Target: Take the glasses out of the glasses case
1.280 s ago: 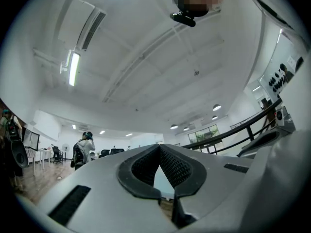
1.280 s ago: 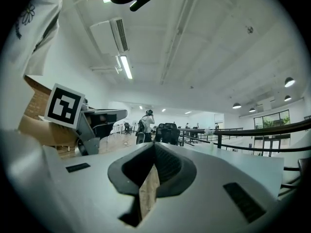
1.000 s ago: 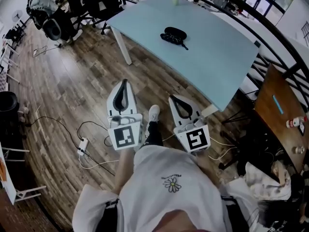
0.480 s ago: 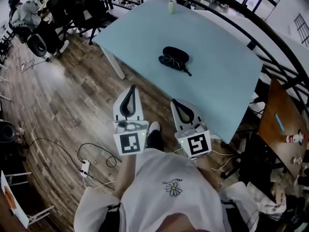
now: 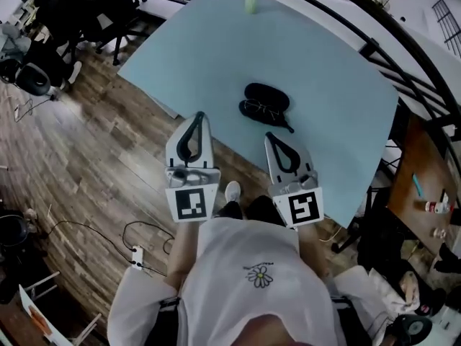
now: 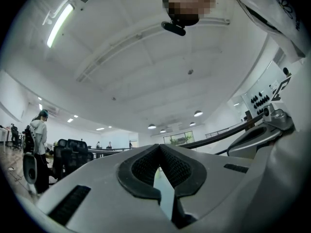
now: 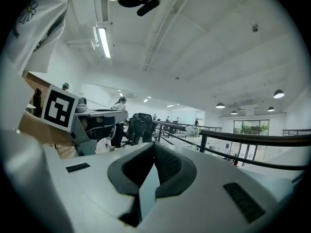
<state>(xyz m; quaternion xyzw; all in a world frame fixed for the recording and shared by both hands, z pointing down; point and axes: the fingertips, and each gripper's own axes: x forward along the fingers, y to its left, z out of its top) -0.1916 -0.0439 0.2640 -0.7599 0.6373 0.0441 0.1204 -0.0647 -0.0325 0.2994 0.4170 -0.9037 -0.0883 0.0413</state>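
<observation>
The pale blue bench (image 5: pixel 338 85) fills the upper half of the head view, with its near edge just ahead of both grippers.

The left gripper (image 5: pixel 197 117) and the right gripper (image 5: pixel 271 137) are held side by side at that edge and point toward the bench. In each gripper view the jaws are seen pressed together at the tips, with nothing between them.

The black glasses case (image 5: pixel 268 94) lies on the bench ahead of the grippers, apart from both. Its long axis runs across the line of the jaws, roughly left to right.

The glasses (image 5: pixel 258 109) lie along the near side of the case, with one temple arm sticking out to the right. Whether they rest in the open half or just beside it cannot be told.

The right gripper is judged the nearer, with the glasses almost straight ahead of its tips. From the left gripper the case lies ahead and to the right.
</observation>
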